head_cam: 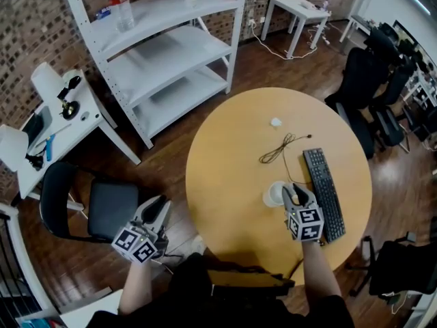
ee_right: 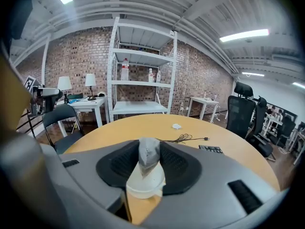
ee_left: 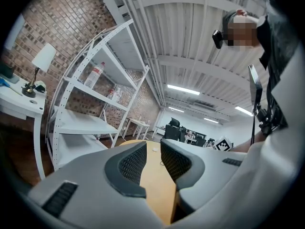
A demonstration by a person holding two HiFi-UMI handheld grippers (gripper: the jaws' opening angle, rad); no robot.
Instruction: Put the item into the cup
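Round light-wood table [head_cam: 225, 162] carries four things. White cup [head_cam: 274, 194] stands toward near right edge. Black keyboard [head_cam: 323, 191] lies just right of cup. Thin black cable [head_cam: 281, 147] loosely coiled mid-table. Small white object [head_cam: 276, 122] lies beyond cable.

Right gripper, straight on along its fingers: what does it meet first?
Likely the white cup: its rim sits just ahead, under the grey item that the right gripper holds.

Cup [head_cam: 273, 195] on table [head_cam: 225, 176], left of keyboard [head_cam: 324, 193]; item [ee_right: 148, 151] seemingly over cup.
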